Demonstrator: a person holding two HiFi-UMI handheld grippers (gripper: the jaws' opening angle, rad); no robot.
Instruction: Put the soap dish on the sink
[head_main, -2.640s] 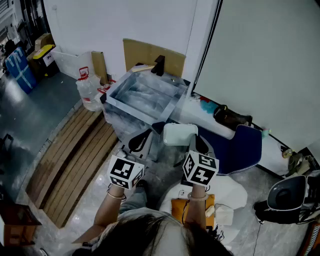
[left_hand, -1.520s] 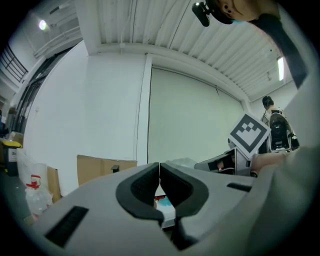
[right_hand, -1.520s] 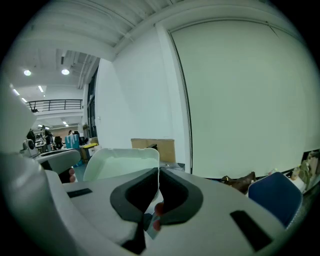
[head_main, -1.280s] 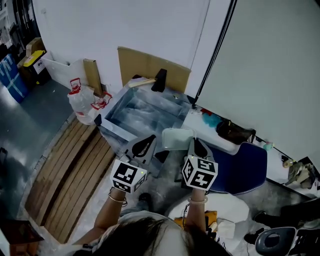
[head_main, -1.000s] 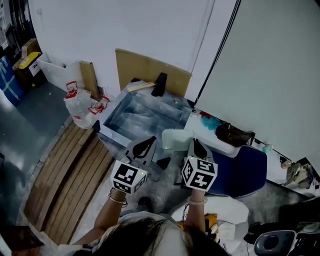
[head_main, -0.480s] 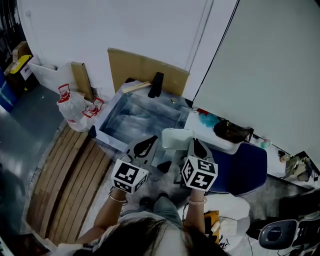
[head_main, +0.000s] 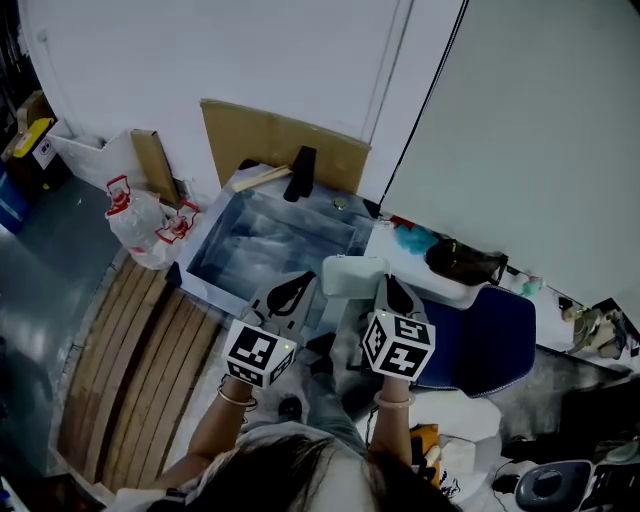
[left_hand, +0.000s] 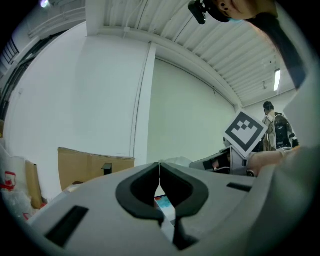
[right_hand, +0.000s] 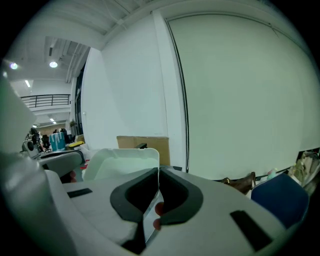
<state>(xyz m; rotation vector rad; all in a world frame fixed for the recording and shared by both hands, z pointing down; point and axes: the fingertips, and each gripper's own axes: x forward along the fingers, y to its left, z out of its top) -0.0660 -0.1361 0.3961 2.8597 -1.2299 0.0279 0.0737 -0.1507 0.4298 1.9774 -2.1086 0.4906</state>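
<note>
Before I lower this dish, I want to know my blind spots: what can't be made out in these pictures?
Head view: how high the soap dish hangs over the sink; the steep downward look gives no height.
Right gripper view: the sink, behind the soap dish and the right gripper.
Left gripper view: the sink, below the left gripper; only the faucet shows.
Head view: the sink's drain, lost in dim reflections.

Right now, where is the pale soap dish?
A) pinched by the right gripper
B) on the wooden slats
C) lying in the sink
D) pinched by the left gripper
A: the right gripper is shut on the edge of the soap dish.
</note>
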